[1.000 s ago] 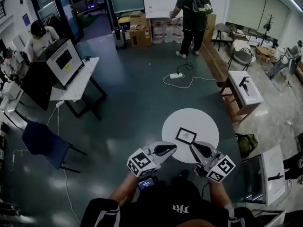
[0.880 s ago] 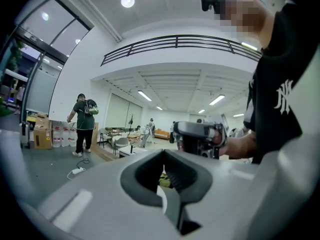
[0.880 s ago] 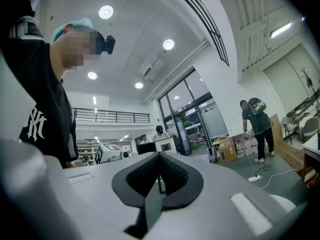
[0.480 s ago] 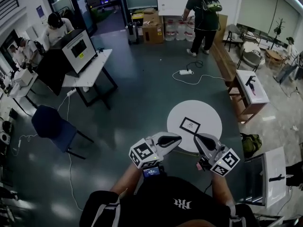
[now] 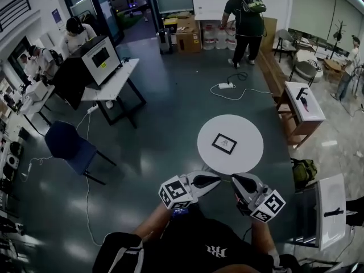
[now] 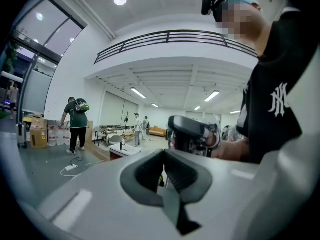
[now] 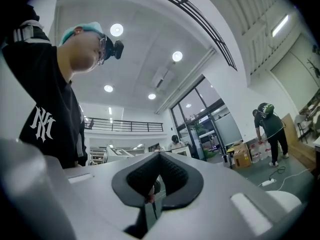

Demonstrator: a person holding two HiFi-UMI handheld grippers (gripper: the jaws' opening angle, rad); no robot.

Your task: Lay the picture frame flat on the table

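Note:
The black picture frame [image 5: 224, 143] lies flat on the round white table [image 5: 244, 131] in the head view, a little left of its middle. My left gripper [image 5: 214, 179] and right gripper [image 5: 235, 180] hang side by side just short of the table's near edge, apart from the frame, their tips pointed towards each other. Both are shut with nothing between the fingers. In the left gripper view the left gripper [image 6: 162, 170] has its dark pads pressed together, with the right gripper [image 6: 192, 133] just beyond. The right gripper [image 7: 159, 176] looks the same in its own view.
A blue chair [image 5: 70, 146] stands at the left, with a white desk [image 5: 116, 79] carrying a black box behind it. A power strip [image 5: 226, 86] and cable lie on the floor beyond the table. A low bench table [image 5: 301, 108] and a bag [image 5: 302, 169] are at the right. A person [image 5: 244, 17] stands far back.
The view and both grippers have drawn back from the round table: the grippers were over its near edge and now sit short of it. Both stay shut, and the frame has not moved.

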